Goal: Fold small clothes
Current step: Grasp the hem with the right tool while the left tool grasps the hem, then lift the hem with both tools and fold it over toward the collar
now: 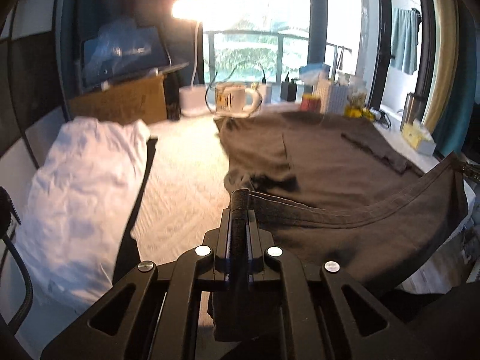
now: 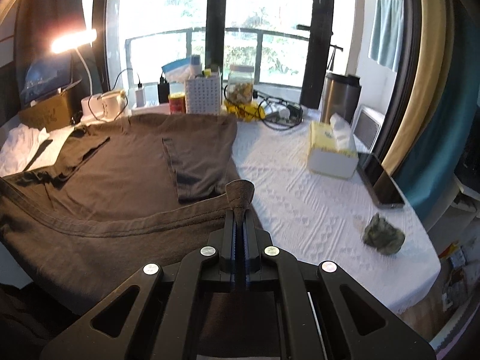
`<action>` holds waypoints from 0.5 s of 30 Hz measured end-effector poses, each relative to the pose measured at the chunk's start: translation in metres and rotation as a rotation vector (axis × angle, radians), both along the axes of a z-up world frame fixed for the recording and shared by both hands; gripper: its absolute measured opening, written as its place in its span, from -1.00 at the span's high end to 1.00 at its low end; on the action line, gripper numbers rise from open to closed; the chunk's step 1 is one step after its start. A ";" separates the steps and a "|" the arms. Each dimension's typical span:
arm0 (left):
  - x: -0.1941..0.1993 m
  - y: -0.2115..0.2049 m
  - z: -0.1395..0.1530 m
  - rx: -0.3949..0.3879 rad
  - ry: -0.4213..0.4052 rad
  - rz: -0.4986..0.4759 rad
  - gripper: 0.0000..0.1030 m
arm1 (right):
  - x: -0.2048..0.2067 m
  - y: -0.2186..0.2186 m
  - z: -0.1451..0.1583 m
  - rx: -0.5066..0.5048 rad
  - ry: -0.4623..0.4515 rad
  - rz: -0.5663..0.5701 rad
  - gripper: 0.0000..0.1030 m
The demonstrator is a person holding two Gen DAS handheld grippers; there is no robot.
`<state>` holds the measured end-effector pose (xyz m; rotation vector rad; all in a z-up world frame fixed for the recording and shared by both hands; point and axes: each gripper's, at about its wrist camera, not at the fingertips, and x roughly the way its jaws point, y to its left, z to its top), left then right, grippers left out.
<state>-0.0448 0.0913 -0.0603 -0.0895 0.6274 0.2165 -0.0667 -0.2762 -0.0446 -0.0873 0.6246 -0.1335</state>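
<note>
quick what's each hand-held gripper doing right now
Left hand-held gripper: closed, pinching the hem of the brown t-shirt.
Right hand-held gripper: closed, pinching the same hem at its other corner.

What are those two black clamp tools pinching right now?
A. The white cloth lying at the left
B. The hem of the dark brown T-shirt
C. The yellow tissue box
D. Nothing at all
B: the left gripper and the right gripper are each shut on a corner of the dark brown T-shirt, its stitched hem sagging between them.
</note>
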 end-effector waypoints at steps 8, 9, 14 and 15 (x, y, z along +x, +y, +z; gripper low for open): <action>0.004 0.006 0.022 -0.002 -0.034 0.003 0.88 | 0.012 -0.006 0.028 0.003 -0.063 -0.011 0.90; 0.004 0.005 0.024 -0.003 -0.034 0.002 0.88 | 0.016 -0.005 0.032 0.000 -0.071 -0.006 0.90; 0.006 0.005 0.032 -0.016 -0.030 0.007 0.88 | 0.030 -0.003 0.046 -0.005 -0.097 0.019 0.90; 0.006 0.006 0.032 -0.019 -0.025 0.013 0.88 | 0.033 -0.003 0.048 -0.006 -0.099 0.023 0.90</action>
